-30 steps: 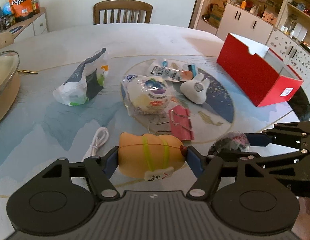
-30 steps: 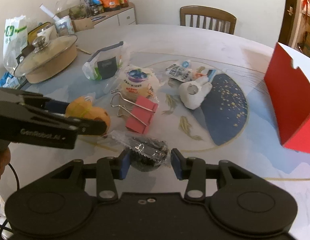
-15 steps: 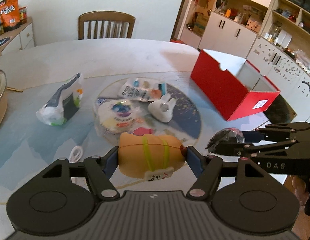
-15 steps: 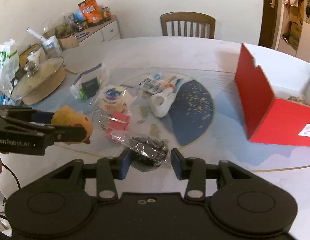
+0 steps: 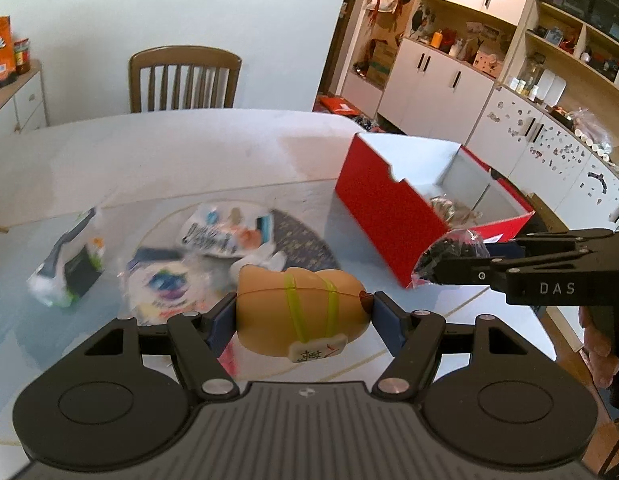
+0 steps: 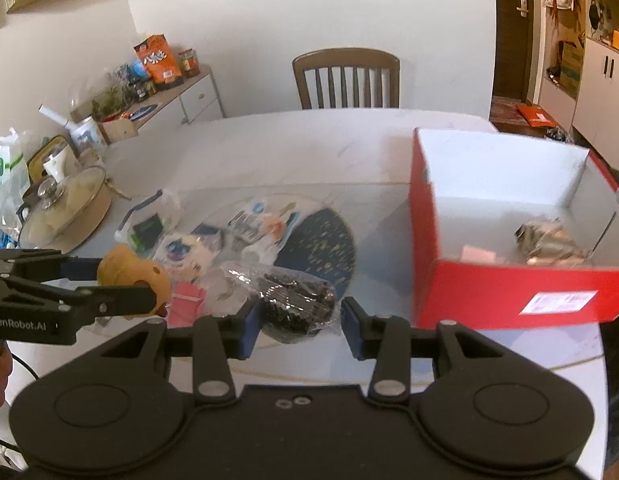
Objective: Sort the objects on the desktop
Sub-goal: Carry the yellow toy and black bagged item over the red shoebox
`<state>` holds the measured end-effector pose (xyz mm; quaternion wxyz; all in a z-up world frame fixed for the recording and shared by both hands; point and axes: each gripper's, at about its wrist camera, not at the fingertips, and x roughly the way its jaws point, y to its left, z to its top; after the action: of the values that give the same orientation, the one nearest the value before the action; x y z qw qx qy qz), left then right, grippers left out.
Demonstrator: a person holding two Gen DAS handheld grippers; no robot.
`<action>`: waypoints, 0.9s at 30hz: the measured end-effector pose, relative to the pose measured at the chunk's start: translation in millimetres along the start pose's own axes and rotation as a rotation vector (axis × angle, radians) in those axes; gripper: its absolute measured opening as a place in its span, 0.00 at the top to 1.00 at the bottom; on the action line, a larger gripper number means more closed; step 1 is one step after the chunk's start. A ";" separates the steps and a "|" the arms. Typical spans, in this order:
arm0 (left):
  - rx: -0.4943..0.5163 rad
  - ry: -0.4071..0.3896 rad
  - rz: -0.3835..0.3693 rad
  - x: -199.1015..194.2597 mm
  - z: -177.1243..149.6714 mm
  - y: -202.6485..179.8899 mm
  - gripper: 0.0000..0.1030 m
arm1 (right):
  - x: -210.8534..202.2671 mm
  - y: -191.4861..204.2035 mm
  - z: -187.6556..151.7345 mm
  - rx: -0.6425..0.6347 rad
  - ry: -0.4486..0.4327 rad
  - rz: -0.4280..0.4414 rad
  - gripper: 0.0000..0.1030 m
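Left gripper (image 5: pixel 303 312) first: in the left wrist view its blue pads are clamped on both ends of a tan squishy toy (image 5: pixel 299 312), so it's got a firm hold, lifted clear of the table (image 5: pixel 169 152). The toy is a lumpy peach-orange blob with two yellow-green bands around it and a small white tag with handwriting hanging at its lower edge. At about 2 o'clock from it sits the red box (image 5: pixel 389 216), open-topped, white inside, with a notch cut in its near rim. Down in the box there's a crinkly silvery-looking bundle, too small to name. At 3 o'clock the right gripper (image 5: pixel 433 262) pokes in from the side, a hand (image 5: pixel 599 356) on its handle, pinching a clear bag of dark stuff (image 5: pixel 449 250) just in front of the box's near corner. The snack packets on the table at 10 to 11 o'clock are motion-blurred.

Right wrist view: that gripper stands narrow, pads squeezed on the clear crinkly bag, which is packed with small black bits. The red box is at 2 o'clock, and here you can see into it better: the foil-ish bundle (image 6: pixel 549 240) plus something pale pink and flat (image 6: pixel 479 254) beside it. A white label is on its red front wall. The left one comes in at 9 o'clock holding the toy. A lidded pot (image 6: pixel 65 208) sits at 10 o'clock on the table edge.
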<state>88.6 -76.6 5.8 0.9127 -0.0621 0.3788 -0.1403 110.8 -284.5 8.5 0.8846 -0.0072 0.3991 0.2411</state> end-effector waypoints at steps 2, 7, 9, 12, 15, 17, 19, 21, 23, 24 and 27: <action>0.003 -0.008 -0.002 5.4 6.0 -10.5 0.32 | -2.8 -10.3 5.7 -0.005 -0.005 0.005 0.60; 0.011 -0.016 -0.001 23.3 19.5 -36.2 0.32 | -9.6 -37.5 19.6 -0.012 -0.020 0.016 0.60; 0.017 -0.015 -0.003 31.4 25.2 -47.0 0.32 | -12.6 -48.6 24.2 -0.012 -0.025 0.020 0.60; 0.021 -0.012 -0.010 43.1 33.1 -61.2 0.32 | -17.8 -67.9 30.1 -0.010 -0.032 0.020 0.60; 0.032 -0.012 -0.018 53.0 40.9 -76.0 0.32 | -22.0 -85.7 34.3 -0.008 -0.040 0.011 0.60; 0.044 -0.012 -0.027 59.7 46.0 -86.1 0.32 | -25.1 -99.4 36.5 0.003 -0.042 0.004 0.60; 0.057 -0.008 -0.034 67.1 50.7 -95.9 0.32 | -27.6 -110.8 37.8 0.012 -0.047 -0.001 0.60; 0.069 -0.003 -0.046 74.8 54.8 -105.6 0.32 | -30.4 -121.2 38.5 0.017 -0.054 -0.009 0.60; 0.081 0.003 -0.056 82.7 59.0 -115.3 0.32 | -32.6 -132.3 39.2 0.024 -0.058 -0.018 0.60; 0.087 0.007 -0.062 87.0 61.4 -120.3 0.32 | -33.4 -138.1 39.5 0.029 -0.059 -0.022 0.60; 0.112 0.014 -0.077 99.4 68.6 -133.8 0.32 | -34.4 -153.1 40.0 0.039 -0.060 -0.035 0.60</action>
<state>176.1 -233.7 16.6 0.9060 -0.0243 0.3741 -0.1966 185.6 -426.0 32.7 0.9003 0.0103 0.3767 0.2179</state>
